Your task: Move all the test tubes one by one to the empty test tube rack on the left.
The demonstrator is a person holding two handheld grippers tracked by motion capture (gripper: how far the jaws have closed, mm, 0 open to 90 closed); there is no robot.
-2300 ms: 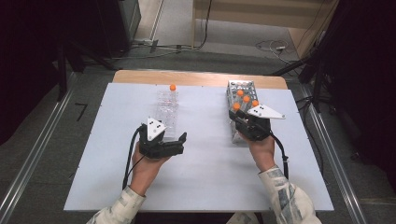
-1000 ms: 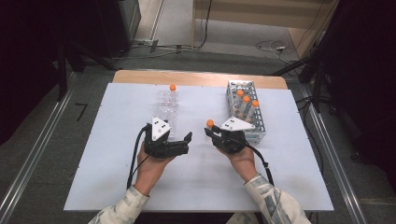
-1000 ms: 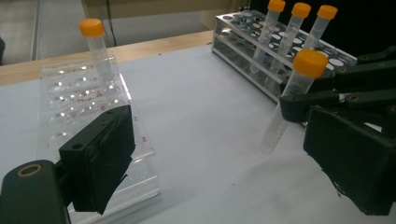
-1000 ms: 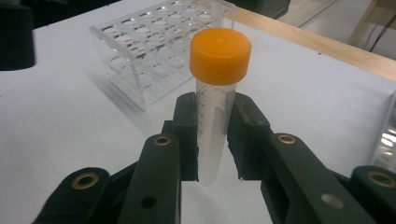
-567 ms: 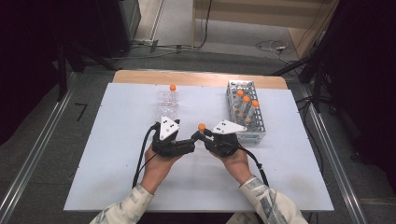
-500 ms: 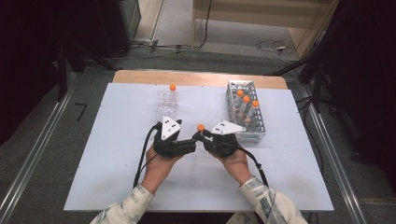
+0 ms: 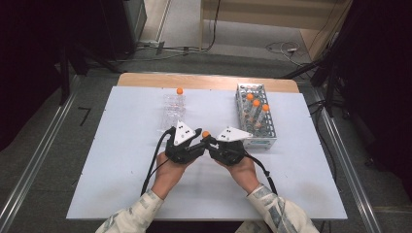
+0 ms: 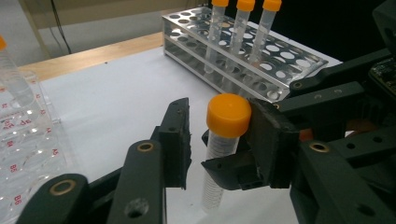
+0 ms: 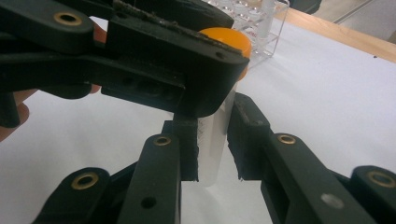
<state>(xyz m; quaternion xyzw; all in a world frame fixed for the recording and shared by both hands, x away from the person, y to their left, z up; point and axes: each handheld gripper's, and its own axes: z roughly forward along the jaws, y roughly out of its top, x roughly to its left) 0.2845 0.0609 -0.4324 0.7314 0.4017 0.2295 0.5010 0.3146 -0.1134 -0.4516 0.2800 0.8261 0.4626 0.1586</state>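
Right tool is pinching the clear body of an orange-capped tube, holding it upright just above the white surface. Left tool has its jaws around the tube's orange cap and they've just been closing in; one pad touches the cap, the other looks a hair off it. Both meet mid-surface. Just beyond sits the metal rack with three more tubes, and a clear plastic rack is off to the left.
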